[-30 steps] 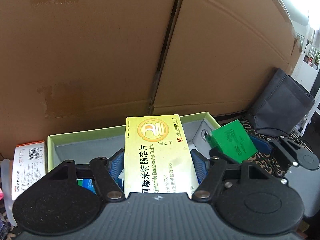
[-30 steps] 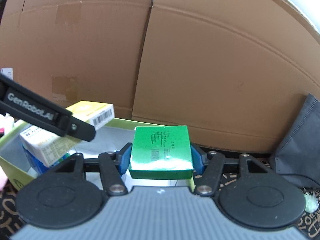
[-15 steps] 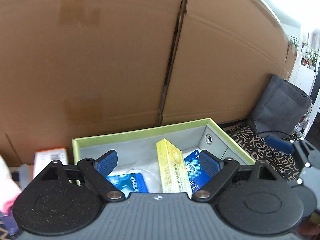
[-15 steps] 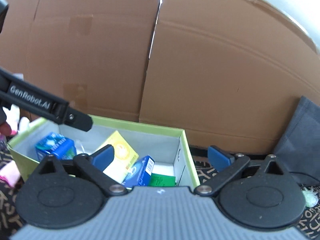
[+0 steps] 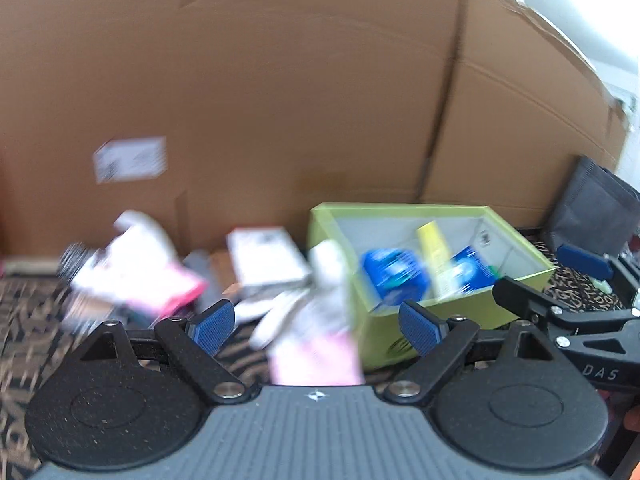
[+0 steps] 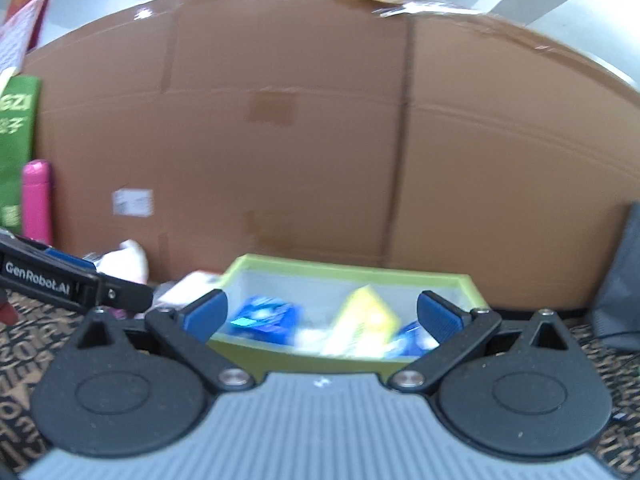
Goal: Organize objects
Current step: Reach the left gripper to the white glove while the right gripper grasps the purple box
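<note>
Currently both empty: left gripper (image 5: pixel 316 326) wide open over a blurred white-and-pink pouch (image 5: pixel 308 320) lying directly ahead between its fingers, long axis roughly along them; right gripper (image 6: pixel 322 316) equally agape, aimed at the green box (image 6: pixel 474 286), so farther off.

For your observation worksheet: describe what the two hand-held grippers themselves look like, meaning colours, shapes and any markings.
Both the left hand-held gripper and the right hand-held gripper look alike: a grey ribbed body, two round black discs, angled black linkage arms with silver pivot screws, and blue textured pads on the fingertips. From the right wrist view, the left one's side reads "GenRobot.AI" in white. No cables or sleeves show.
</note>
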The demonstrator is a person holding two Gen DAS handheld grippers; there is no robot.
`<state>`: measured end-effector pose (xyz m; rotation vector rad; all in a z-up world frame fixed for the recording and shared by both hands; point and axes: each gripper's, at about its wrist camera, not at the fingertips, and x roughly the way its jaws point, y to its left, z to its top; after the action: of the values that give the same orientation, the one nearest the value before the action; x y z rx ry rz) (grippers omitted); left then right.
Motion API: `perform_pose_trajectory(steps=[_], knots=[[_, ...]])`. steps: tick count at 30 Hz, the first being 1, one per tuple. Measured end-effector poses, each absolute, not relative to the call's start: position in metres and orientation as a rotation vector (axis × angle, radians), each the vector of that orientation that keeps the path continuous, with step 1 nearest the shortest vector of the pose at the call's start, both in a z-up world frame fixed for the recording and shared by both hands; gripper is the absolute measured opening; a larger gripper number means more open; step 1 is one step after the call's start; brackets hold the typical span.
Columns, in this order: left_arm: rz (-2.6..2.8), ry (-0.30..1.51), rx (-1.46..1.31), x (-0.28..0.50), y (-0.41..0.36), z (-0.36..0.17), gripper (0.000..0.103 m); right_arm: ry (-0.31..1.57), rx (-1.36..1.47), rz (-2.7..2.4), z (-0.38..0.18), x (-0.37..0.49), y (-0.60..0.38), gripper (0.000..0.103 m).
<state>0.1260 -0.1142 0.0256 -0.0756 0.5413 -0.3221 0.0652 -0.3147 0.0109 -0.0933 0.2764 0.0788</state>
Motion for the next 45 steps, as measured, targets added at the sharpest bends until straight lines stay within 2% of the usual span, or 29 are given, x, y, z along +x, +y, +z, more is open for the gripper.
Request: perform_pose_trajectory(steps=[7, 13, 18, 23, 25, 26, 27, 28, 29, 30, 31, 32, 33, 34, 35, 45], knots=[[-0.151, 0.603, -0.17, 0.121, -0.024, -0.004, 0.092, 0.382, -0.089, 0.272, -0.019, 0.064, -0.239, 0.103], [-0.113, 0.597, -0.232, 0.134, 0.024, -0.006, 0.092, 0.439, -0.197, 0.452, -0.03, 0.095, -0.163, 0.092], [-0.111, 0.592, -0.226, 0.162, 0.033, -0.006, 0.092, 0.533, -0.223, 0.484, -0.051, 0.145, -0.12, 0.078], [-0.094, 0.595, -0.214, 0.204, 0.032, -0.015, 0.092, 0.605, -0.198, 0.437, -0.069, 0.182, -0.106, 0.068], [-0.077, 0.607, -0.211, 0.222, 0.033, -0.021, 0.092, 0.594, -0.188, 0.426, -0.072, 0.186, -0.106, 0.057], [-0.071, 0.619, -0.216, 0.23, 0.033, -0.024, 0.092, 0.592, -0.199, 0.419, -0.072, 0.185, -0.106, 0.043], [-0.068, 0.635, -0.228, 0.237, 0.034, -0.027, 0.091, 0.596, -0.206, 0.425, -0.07, 0.183, -0.106, 0.042], [-0.073, 0.649, -0.245, 0.243, 0.036, -0.03, 0.087, 0.601, -0.205, 0.432, -0.069, 0.179, -0.107, 0.041], [-0.09, 0.658, -0.265, 0.246, 0.037, -0.032, 0.074, 0.601, -0.204, 0.44, -0.067, 0.174, -0.108, 0.04], [-0.11, 0.67, -0.28, 0.249, 0.039, -0.034, 0.067, 0.597, -0.21, 0.444, -0.066, 0.168, -0.109, 0.04], [-0.132, 0.687, -0.288, 0.252, 0.039, -0.036, 0.044, 0.593, -0.217, 0.441, -0.065, 0.162, -0.11, 0.04], [-0.15, 0.695, -0.287, 0.252, 0.04, -0.038, 0.026, 0.593, -0.221, 0.436, -0.065, 0.158, -0.111, 0.04], [-0.166, 0.692, -0.286, 0.25, 0.04, -0.038, 0.022, 0.594, -0.217, 0.437, -0.064, 0.151, -0.113, 0.039], [-0.183, 0.691, -0.28, 0.246, 0.039, -0.038, 0.01, 0.599, -0.207, 0.444, -0.064, 0.146, -0.116, 0.039], [-0.202, 0.693, -0.27, 0.241, 0.039, -0.037, 0.003, 0.608, -0.195, 0.449, -0.064, 0.139, -0.119, 0.039], [-0.323, 0.706, -0.231, 0.137, 0.042, -0.022, 0.002, 0.636, -0.185, 0.504, -0.054, 0.058, -0.159, 0.038]])
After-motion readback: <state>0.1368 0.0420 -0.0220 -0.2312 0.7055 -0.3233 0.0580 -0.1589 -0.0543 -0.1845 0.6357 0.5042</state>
